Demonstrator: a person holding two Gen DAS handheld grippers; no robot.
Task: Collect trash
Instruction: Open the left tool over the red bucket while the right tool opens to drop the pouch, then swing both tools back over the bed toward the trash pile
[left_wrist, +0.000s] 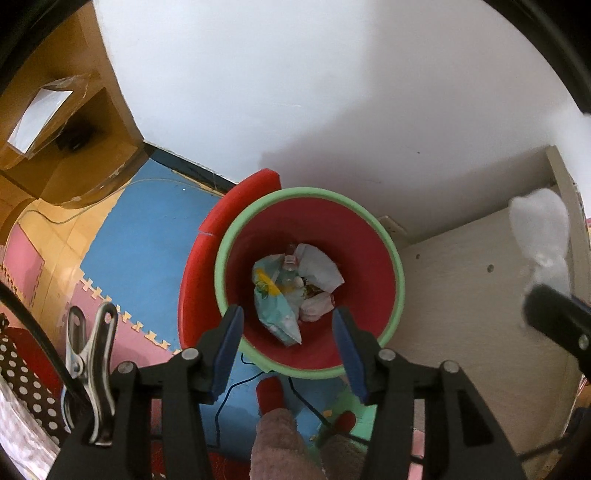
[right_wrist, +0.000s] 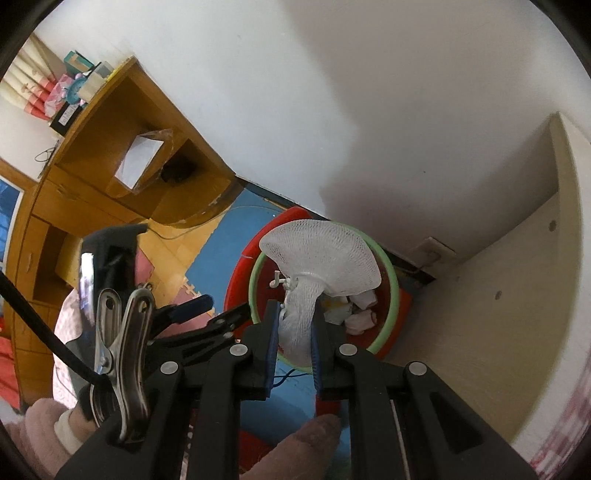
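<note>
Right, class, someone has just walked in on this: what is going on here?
A person with a gripper in each hand is collecting trash. The right gripper is shut on a white foam net and holds it over the red bin with the green rim. The left gripper is open and empty above the same bin. Crumpled wrappers and paper already lie at the bottom. The net has not been dropped yet.

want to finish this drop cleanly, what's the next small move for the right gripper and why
Probably open the right gripper. It is shut on the white foam mesh sleeve, which already hangs over the green-rimmed red bin, above the crumpled wrappers. The open left gripper holds nothing.
</note>
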